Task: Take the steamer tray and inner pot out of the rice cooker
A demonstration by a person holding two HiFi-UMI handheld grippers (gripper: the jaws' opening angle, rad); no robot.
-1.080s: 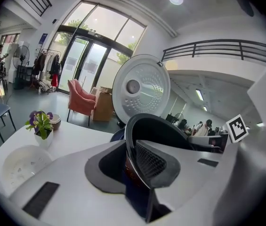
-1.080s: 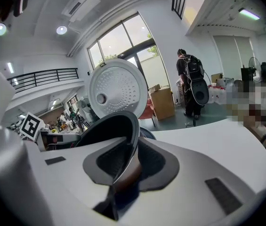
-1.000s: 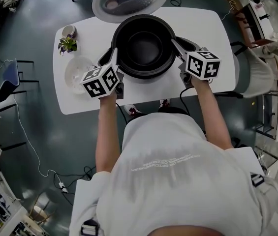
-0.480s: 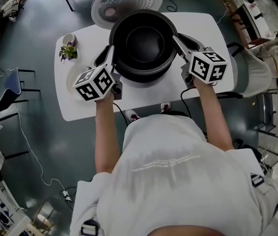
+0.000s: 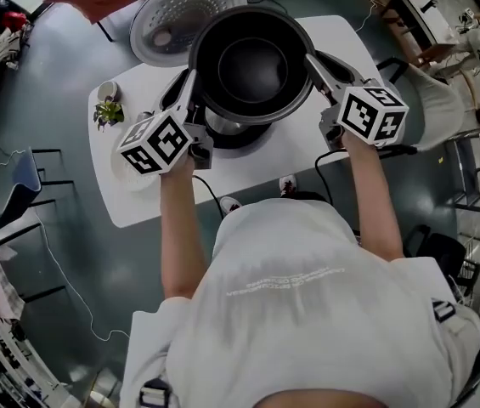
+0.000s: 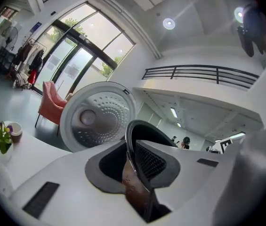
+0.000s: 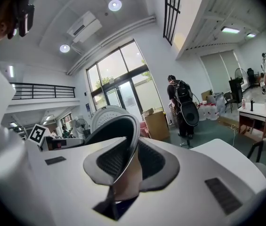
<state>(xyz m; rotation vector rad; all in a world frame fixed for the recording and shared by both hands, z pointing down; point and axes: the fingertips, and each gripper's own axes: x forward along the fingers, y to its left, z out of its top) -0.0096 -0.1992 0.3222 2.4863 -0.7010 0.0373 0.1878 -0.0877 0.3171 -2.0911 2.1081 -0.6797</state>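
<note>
In the upper centre of the head view, the inner pot [image 5: 252,62] hangs just above the rice cooker [image 5: 225,131]. The left gripper [image 5: 192,82] and right gripper [image 5: 311,61] are each clamped nearly closed on opposite sides of its thin rim. To do this well, I judge both should lift evenly to keep the pot level, clear the open lid [image 5: 172,15], then set it on bare counter [image 5: 138,198].
</note>
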